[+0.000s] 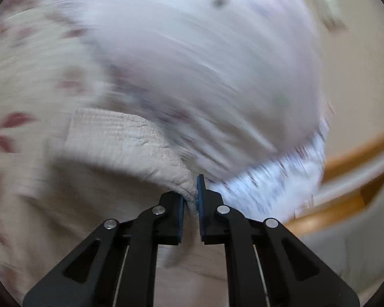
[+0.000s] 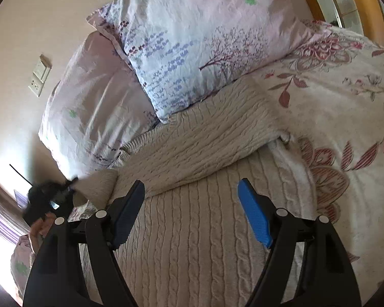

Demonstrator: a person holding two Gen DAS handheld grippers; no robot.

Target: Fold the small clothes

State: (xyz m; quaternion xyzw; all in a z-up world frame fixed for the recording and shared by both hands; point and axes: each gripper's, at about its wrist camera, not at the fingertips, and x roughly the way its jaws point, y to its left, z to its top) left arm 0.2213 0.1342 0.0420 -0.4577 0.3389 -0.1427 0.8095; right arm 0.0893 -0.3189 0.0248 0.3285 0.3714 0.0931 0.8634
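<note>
Left claw [image 1: 191, 199] pinching the cuff of a soft, limp knitted sweater [image 2: 192, 230] on the bed [image 2: 345, 102]; right claw [image 2: 192, 204] spread above it; best gripped at edges.

sweater [image 2: 192, 230]: cream cable-knit | pillow [image 2: 192, 41]: lilac tree-print | bedspread [image 2: 345, 128]: white, red floral

Bed with floral cream cover [image 2: 345, 97], two lilac printed pillows [image 2: 192, 38] at its head, cream cable-knit sweater [image 2: 192, 217] spread across it
</note>
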